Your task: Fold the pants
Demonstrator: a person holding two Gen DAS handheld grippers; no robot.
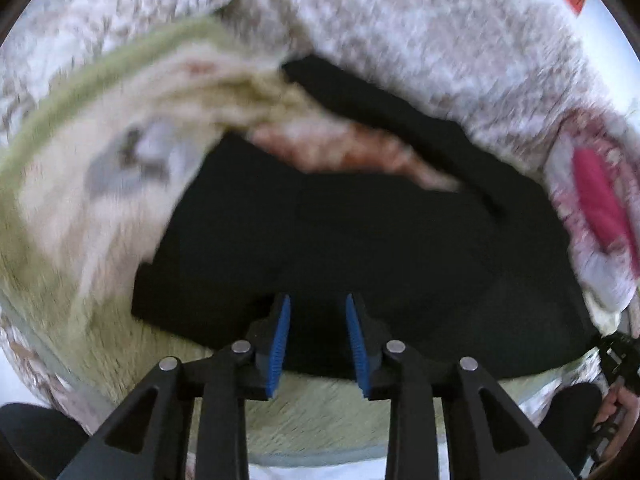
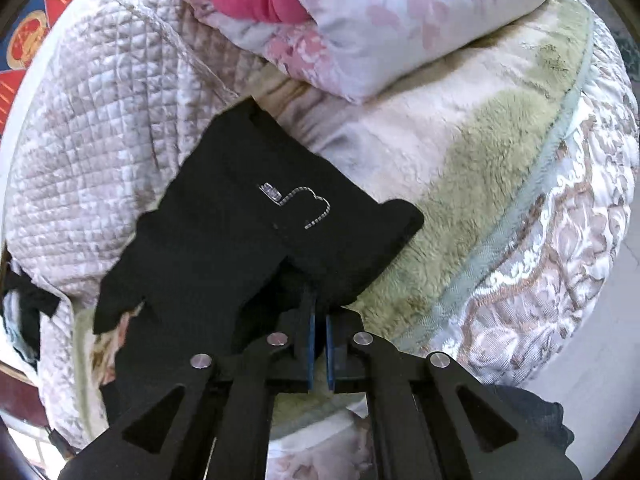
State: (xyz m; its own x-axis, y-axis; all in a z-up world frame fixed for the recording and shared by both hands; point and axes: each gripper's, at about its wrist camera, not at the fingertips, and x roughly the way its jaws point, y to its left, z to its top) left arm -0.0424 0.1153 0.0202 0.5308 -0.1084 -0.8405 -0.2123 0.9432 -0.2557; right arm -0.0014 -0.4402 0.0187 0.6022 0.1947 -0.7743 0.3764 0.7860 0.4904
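Left wrist view: the black pants (image 1: 340,240) are seen spread on a fluffy cream and green blanket (image 1: 100,260), with a quilted cover (image 1: 420,40) beyond them and a pink pillow (image 1: 596,196) at their far right. The picture is blurred by motion. The left gripper (image 1: 318,300) is held over the near edge of the pants with its jaws parted and nothing between them.

Right wrist view: the right gripper (image 2: 320,312) is seen with its jaws nearly together, pinched on the near edge of the pants (image 2: 260,232), which hang forward from it in a loose flap. A thin silver chain or stitched squiggle (image 2: 304,204) lies on the pants; no letters can be read in it. Left of the pants, at the frame's edge, a red and blue patterned panel (image 2: 28,40) is noted, without legible writing.

Judged step: one fold is being carried over. For a clean result, the free edge should be taken by the left gripper level with the right, the cloth kept taut between both, and the edges matched before release.
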